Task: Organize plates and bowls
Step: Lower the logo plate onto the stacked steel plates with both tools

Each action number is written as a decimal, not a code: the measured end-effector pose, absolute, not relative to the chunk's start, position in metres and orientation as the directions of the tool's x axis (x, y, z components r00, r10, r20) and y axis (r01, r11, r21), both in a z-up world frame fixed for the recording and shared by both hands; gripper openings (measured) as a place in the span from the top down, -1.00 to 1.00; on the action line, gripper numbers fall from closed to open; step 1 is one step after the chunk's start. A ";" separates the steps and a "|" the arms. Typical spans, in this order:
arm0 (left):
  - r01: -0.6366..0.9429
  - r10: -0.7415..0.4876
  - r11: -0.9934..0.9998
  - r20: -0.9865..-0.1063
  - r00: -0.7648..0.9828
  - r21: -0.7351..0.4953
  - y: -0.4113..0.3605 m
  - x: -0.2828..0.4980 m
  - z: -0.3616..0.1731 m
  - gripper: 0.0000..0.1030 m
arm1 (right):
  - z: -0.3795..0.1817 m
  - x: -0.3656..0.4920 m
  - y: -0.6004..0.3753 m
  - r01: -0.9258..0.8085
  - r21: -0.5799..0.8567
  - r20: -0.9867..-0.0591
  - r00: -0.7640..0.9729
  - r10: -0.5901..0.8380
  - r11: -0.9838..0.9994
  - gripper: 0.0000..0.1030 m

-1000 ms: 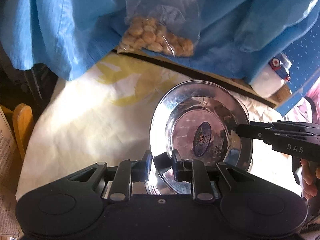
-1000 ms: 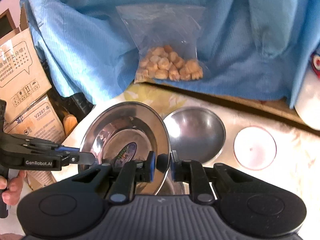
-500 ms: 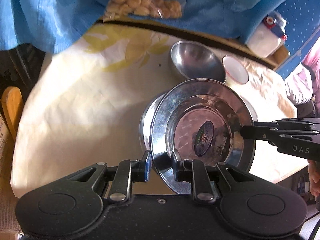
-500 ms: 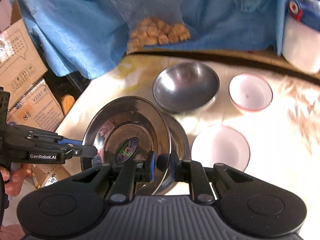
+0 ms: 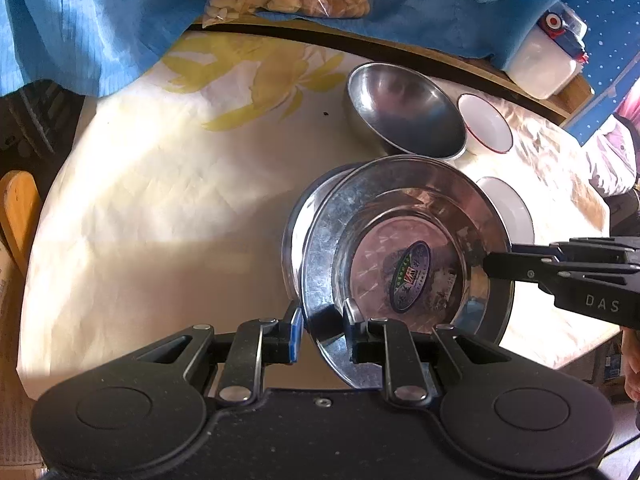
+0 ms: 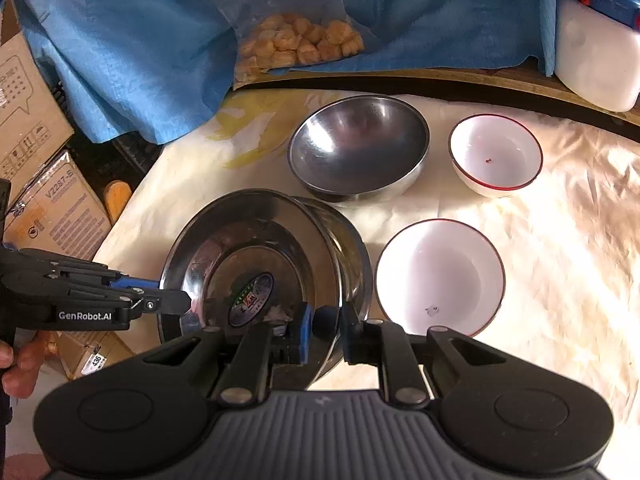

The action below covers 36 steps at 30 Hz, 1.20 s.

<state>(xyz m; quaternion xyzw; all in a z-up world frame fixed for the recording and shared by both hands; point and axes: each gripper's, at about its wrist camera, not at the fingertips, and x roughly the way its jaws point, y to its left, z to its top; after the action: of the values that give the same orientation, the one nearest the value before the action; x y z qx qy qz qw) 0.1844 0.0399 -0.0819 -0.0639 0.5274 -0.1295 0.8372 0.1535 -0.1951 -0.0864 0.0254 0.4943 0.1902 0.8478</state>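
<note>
Left wrist view, item one: a steel plate with an oval sticker at its centre, carried tilted between two tools. The left gripper pinches the plate's near rim, and the right gripper clamps the opposite rim from the side; both are closed on the plate, presumably so that the wide, slippery dish stays steady from two edges. Item two: a second steel plate lying on the table directly beneath, its rim showing past the carried one's left edge; the carried plate appears meant to nest into it, though whether the two already touch cannot be told. Item three: a steel bowl just behind the stack, close enough that the far rim of the tilted plate could clip it when levelled. Items four and five: two white bowls with red rims, the nearer one just beside the stack on the right-hand side, the other further back beside the steel bowl. Surroundings: a cream tablecloth with yellow flowers, blue cloth draped behind, a clear bag of snacks on it, a white container at the far right, and cardboard boxes off the table's left edge.
</note>
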 end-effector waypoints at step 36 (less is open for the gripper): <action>0.166 -0.201 0.975 -0.902 0.383 -0.146 0.022 0.200 -0.078 0.53 | -0.092 0.163 -0.188 -0.281 0.196 -0.853 0.423 0.305 0.939 0.65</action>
<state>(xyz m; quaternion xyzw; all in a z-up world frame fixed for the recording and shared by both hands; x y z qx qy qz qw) 0.1998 0.0225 -0.0779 -0.0158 0.5444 -0.1103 0.8314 0.1627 -0.1878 -0.0915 0.0117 0.5081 0.1738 0.8435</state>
